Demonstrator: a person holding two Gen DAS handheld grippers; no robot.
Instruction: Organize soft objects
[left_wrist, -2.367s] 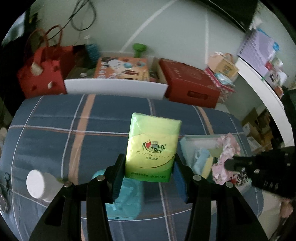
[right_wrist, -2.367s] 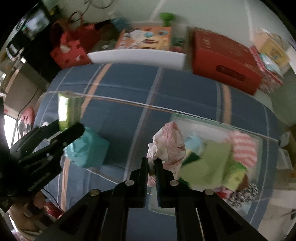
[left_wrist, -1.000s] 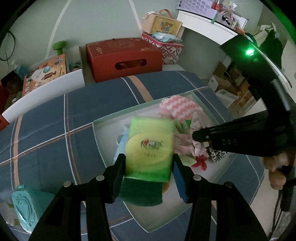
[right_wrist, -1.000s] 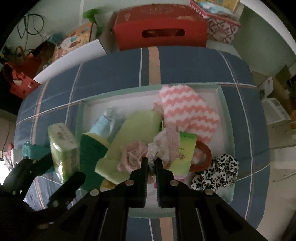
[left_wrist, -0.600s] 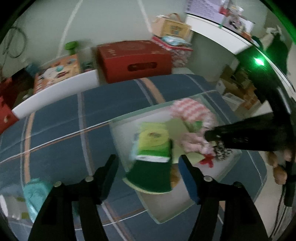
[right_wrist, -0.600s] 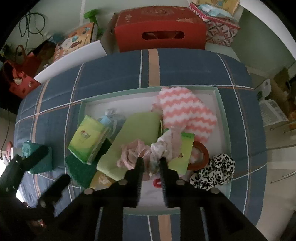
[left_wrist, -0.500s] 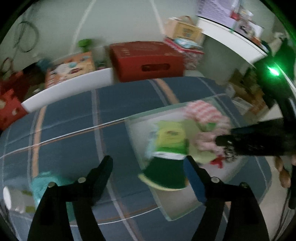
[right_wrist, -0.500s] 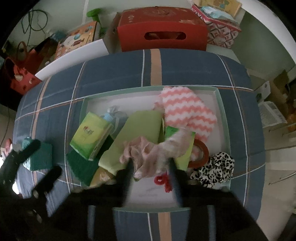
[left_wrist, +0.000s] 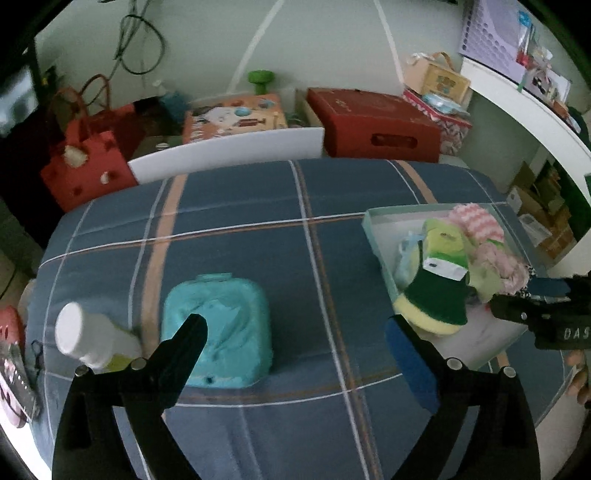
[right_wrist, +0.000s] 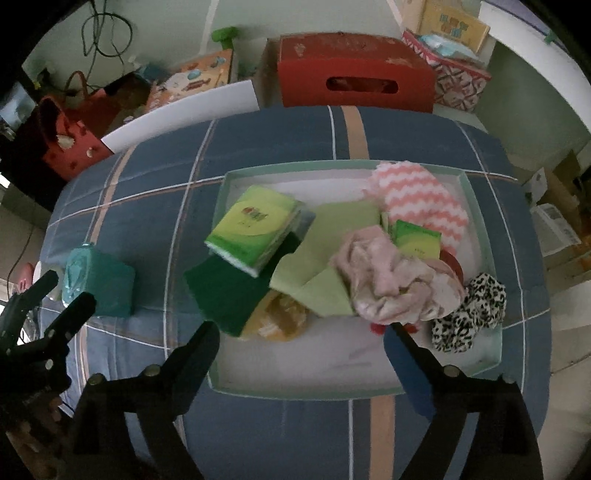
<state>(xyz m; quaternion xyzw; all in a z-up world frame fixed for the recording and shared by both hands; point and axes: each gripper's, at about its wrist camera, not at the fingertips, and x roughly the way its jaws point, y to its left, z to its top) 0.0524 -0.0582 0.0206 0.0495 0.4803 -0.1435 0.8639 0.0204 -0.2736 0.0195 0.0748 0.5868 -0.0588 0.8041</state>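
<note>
A shallow pale green tray (right_wrist: 480, 206) on the plaid bed holds several soft items: a green tissue pack (right_wrist: 251, 229), a dark green sponge (right_wrist: 229, 295), a pink crumpled cloth (right_wrist: 388, 280), a pink zigzag cloth (right_wrist: 421, 199) and a leopard scrunchie (right_wrist: 469, 314). My right gripper (right_wrist: 301, 345) is open and empty over the tray's near side. A teal soft pack (left_wrist: 218, 328) lies on the bed, just ahead of my open, empty left gripper (left_wrist: 295, 332). The tray also shows in the left wrist view (left_wrist: 373, 221) at the right.
A white-capped bottle (left_wrist: 88, 339) lies left of the teal pack. Beyond the bed stand a red box (left_wrist: 373, 125), a red bag (left_wrist: 88, 162), a white board (left_wrist: 229, 155) and a toy box (left_wrist: 236, 118). A white desk (left_wrist: 528, 110) runs along the right.
My left gripper let the green tissue pack go into the tray and swung left toward the teal pack. My right gripper opened and dropped the pink cloth in the tray.
</note>
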